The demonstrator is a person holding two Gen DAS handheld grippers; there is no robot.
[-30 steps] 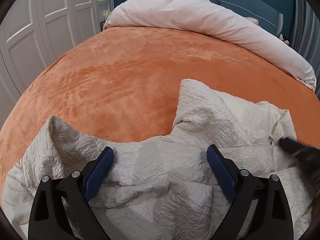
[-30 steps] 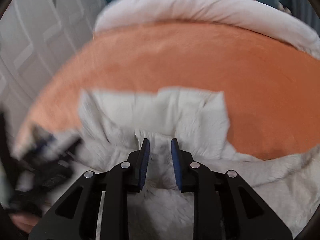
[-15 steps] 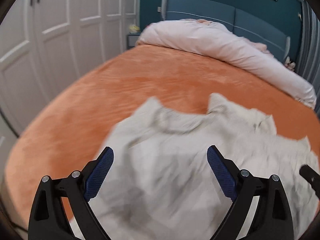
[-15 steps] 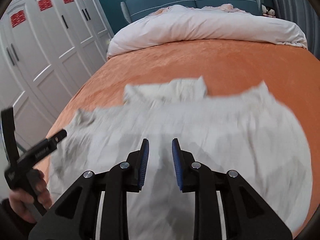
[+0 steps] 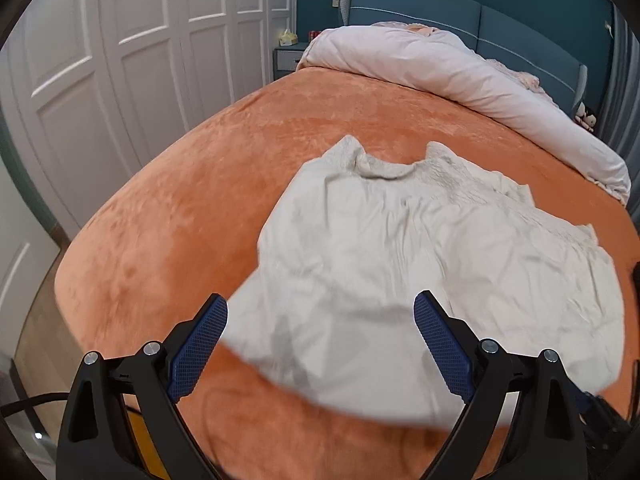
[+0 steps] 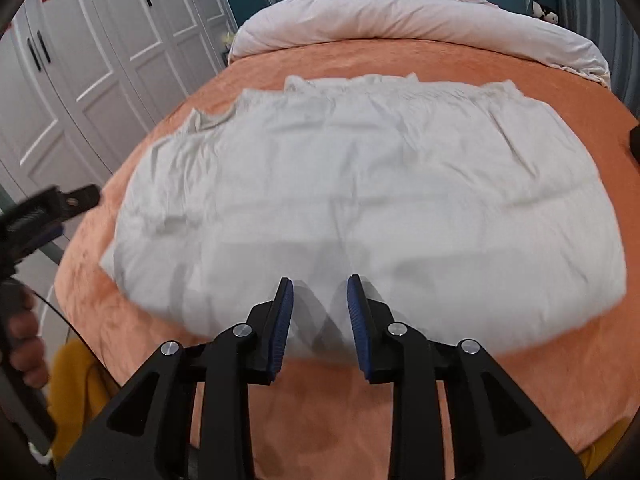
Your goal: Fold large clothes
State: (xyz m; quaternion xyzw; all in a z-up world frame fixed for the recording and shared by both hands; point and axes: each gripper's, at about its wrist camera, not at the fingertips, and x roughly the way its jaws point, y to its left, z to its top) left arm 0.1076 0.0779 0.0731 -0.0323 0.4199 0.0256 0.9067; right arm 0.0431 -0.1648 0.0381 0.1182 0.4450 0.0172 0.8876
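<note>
White crinkled garment (image 6: 360,184) is lying spread out across the orange bedspread (image 6: 480,400), near edge blurred, collar end pointing toward the rolled pale duvet (image 6: 400,20) by the headboard. Left gripper (image 5: 320,344) is hovering over the garment's near-left corner with its blue pads spread wide, nothing pinched. Right gripper (image 6: 320,312) is hanging over the near hem with a narrow gap between pads, jaws opening, cloth showing behind the gap but not gripped; a hand (image 6: 24,344) is showing at the left edge.

Crinkled matt cloth garment (image 6: 360,184) on plush orange bedspread (image 6: 400,56)
</note>
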